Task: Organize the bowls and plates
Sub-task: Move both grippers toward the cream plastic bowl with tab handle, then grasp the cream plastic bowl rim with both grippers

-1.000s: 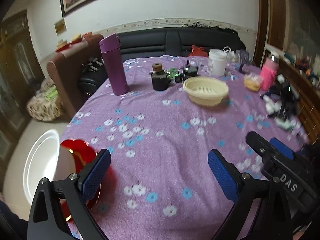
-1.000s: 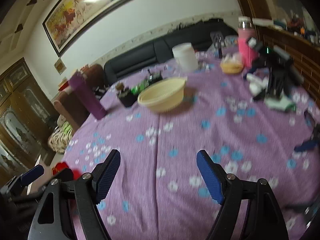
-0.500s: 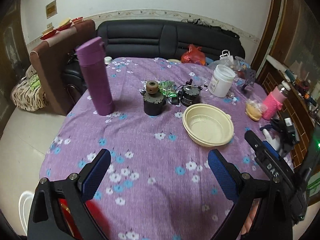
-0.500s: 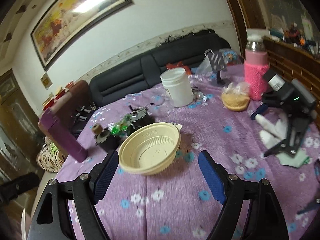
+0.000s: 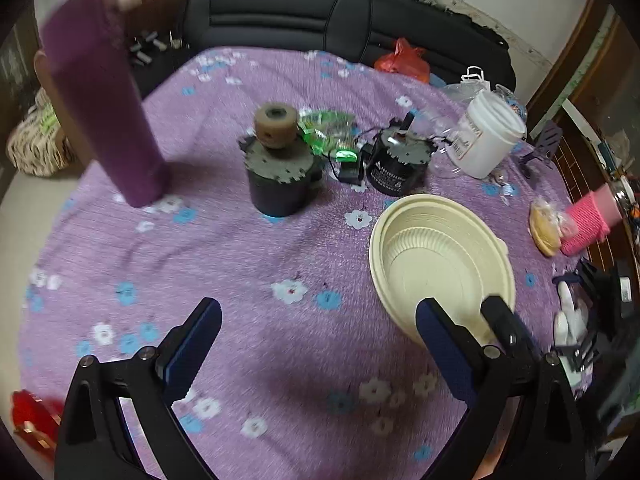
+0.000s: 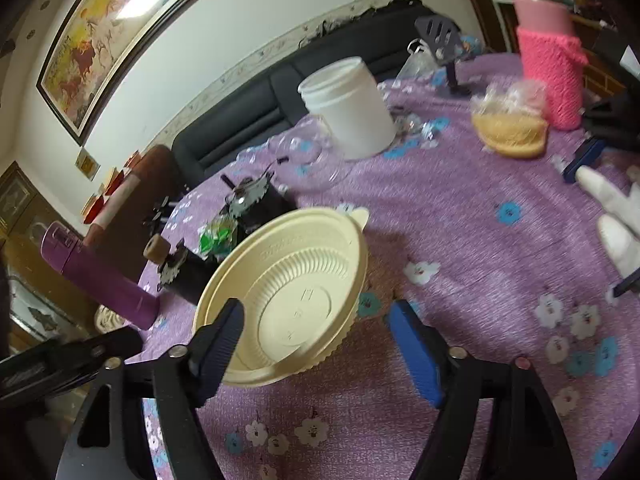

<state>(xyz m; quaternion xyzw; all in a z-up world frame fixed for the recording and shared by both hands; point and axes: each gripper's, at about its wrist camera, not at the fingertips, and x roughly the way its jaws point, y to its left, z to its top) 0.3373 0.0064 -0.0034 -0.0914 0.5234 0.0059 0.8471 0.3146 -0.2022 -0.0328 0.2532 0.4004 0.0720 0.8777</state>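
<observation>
Nearest the cream bowl (image 6: 288, 292), the right claw (image 6: 316, 340) is spread wide and holds nothing; its left finger (image 6: 218, 340) overlaps the bowl's near rim in the right wrist view, while the other finger sits just outside the rim on the bowl's right. Whether either pad touches the rim cannot be told. The left claw (image 5: 316, 344) is also wide and empty, hovering over bare purple cloth to the bowl's left, clear of it. The bowl itself sits upright on the tabletop (image 5: 224, 256), apparently a nested stack judging by its layered rim. Beyond the bowl stand two black toothed canisters (image 5: 280, 176), a white tub (image 6: 348, 108) farther back, and a purple flask (image 5: 104, 96) well to the bowl's left. A red item (image 5: 28, 420) shows at the cloth's near edge, far left of the bowl.

The step in hand looks like reaching for the bowl. Next, the right claw would need to straddle the near rim and close on it before lifting
</observation>
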